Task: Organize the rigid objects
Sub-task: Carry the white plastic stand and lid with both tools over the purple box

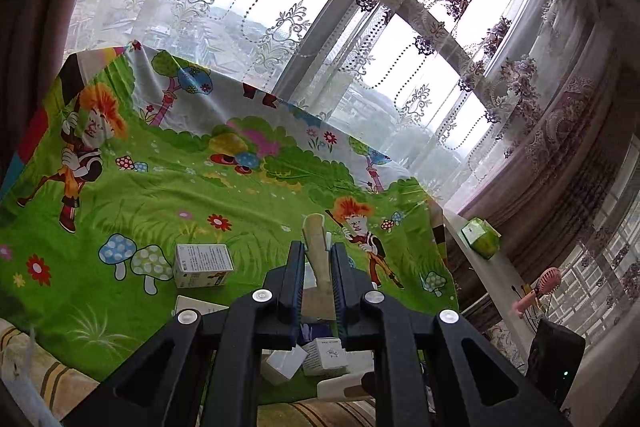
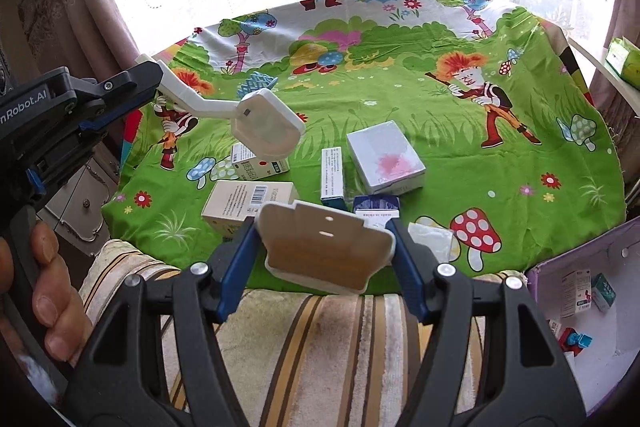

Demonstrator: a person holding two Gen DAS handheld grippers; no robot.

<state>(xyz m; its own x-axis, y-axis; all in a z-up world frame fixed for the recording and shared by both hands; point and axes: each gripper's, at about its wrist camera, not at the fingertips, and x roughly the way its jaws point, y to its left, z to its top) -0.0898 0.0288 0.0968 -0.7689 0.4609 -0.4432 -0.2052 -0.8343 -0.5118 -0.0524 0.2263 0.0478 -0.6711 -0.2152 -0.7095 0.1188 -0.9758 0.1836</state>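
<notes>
Mid-carry: left gripper (image 2: 150, 77) clamps a white handled tool (image 2: 256, 123) above the worktop (image 2: 520, 167); right gripper (image 2: 324, 251) pinches a scalloped white plaque (image 2: 326, 247), possibly a dustpan. Next: drop both in the purple-edged box (image 2: 576, 307).

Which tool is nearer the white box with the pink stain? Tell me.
Right, probably. The right tool, shut on a shell-shaped plaque, sits just in front of the white box. The left tool, holding a white paddle-shaped piece, is off to its left.
</notes>
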